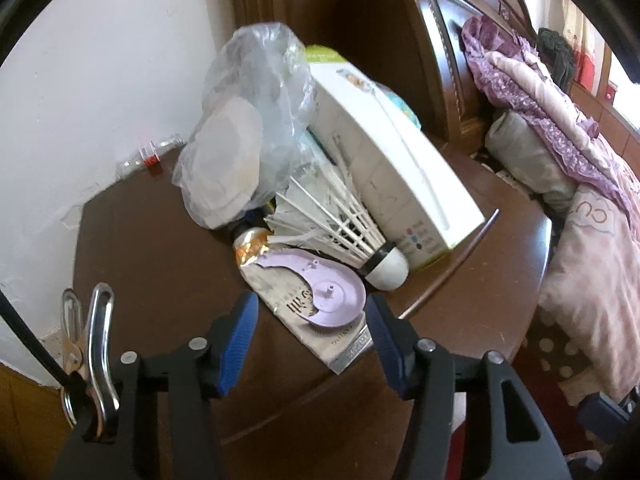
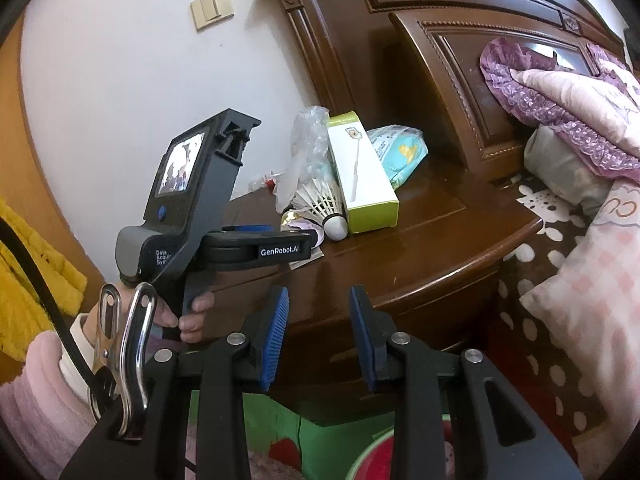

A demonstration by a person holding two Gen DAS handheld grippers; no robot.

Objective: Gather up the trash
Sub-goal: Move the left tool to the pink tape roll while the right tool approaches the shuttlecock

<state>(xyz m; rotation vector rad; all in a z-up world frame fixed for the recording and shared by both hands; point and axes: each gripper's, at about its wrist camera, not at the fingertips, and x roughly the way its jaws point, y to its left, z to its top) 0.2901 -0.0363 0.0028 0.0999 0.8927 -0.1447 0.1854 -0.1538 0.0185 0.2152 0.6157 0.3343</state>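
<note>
On the brown nightstand (image 1: 160,248) lies a pile of trash: a flattened tube (image 1: 288,316) with a lilac plastic disc (image 1: 320,284) on it, a white shuttlecock (image 1: 340,228), a crumpled clear plastic bag (image 1: 248,120) and a white and green box (image 1: 396,172). My left gripper (image 1: 310,320) is open, its blue pads on either side of the tube and disc. My right gripper (image 2: 318,328) is open and empty, in front of the nightstand's edge (image 2: 420,284), away from the pile (image 2: 320,196). The left gripper's body (image 2: 208,216) shows in the right wrist view.
A small clear bottle (image 1: 148,156) lies by the white wall. A blue-green packet (image 2: 396,148) sits behind the box. A dark wooden headboard (image 2: 460,60) stands behind; bedding and pillows (image 2: 580,200) are at the right. A green bin (image 2: 340,440) is below.
</note>
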